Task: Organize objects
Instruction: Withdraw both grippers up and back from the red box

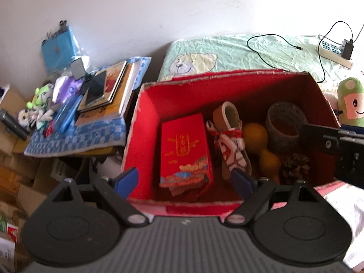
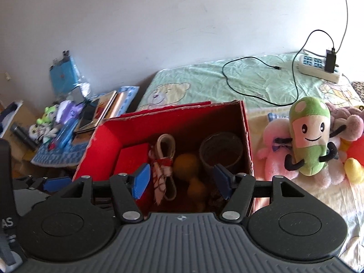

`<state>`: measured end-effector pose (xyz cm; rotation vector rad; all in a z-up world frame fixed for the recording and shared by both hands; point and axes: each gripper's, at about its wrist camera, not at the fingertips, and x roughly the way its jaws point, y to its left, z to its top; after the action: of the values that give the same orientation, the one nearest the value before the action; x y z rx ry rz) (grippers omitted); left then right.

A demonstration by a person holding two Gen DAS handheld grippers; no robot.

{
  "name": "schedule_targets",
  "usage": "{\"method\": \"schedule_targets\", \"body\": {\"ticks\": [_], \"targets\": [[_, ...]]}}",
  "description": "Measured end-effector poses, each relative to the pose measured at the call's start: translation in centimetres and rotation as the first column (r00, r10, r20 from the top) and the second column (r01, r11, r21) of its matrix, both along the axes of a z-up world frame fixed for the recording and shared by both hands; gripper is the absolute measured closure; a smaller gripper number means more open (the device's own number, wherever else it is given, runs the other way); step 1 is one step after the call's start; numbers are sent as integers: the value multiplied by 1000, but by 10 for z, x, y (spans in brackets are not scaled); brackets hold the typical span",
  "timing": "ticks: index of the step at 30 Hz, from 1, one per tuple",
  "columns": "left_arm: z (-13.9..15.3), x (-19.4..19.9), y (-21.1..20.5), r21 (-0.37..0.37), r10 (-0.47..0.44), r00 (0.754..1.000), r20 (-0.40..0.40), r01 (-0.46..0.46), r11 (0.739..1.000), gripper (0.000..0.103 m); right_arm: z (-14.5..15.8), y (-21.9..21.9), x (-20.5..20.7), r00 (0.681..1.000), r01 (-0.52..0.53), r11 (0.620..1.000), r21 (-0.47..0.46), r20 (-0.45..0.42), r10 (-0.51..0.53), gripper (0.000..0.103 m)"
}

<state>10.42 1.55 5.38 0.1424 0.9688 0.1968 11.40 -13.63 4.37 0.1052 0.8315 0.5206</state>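
An open red cardboard box sits on the bed. Inside lie a red packet, a small shoe, an orange gourd, a woven cup and a pine cone. My left gripper hovers open over the box's near edge, holding nothing. My right gripper is open too, above the box's near right part, empty. A green plush stands right of the box.
Pink, red and yellow plush toys lie beside the green one. A power strip and black cable rest on the green bedsheet. A side table at left carries books, small toys and a blue case. Cardboard boxes fill the floor at left.
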Motion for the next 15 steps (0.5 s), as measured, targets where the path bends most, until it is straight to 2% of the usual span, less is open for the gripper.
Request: {"method": "schedule_targets", "body": {"ticks": [4, 7, 10, 15], "targets": [[-4, -12, -10, -7, 34, 999, -17, -34, 999, 16, -1, -12, -12, 998, -55, 998, 4, -13, 55, 38], [-4, -23, -21, 35, 60, 998, 2, -60, 998, 16, -7, -21, -17, 997, -63, 998, 3, -43, 63, 38], [-7, -33, -27, 13, 72, 997, -20, -71, 997, 16, -12, -29, -17, 995, -62, 998, 4, -72, 62, 38], [-21, -47, -35, 19, 93, 994, -64, -92, 996, 16, -20, -39, -24, 991, -67, 998, 23, -112, 69, 38]]}}
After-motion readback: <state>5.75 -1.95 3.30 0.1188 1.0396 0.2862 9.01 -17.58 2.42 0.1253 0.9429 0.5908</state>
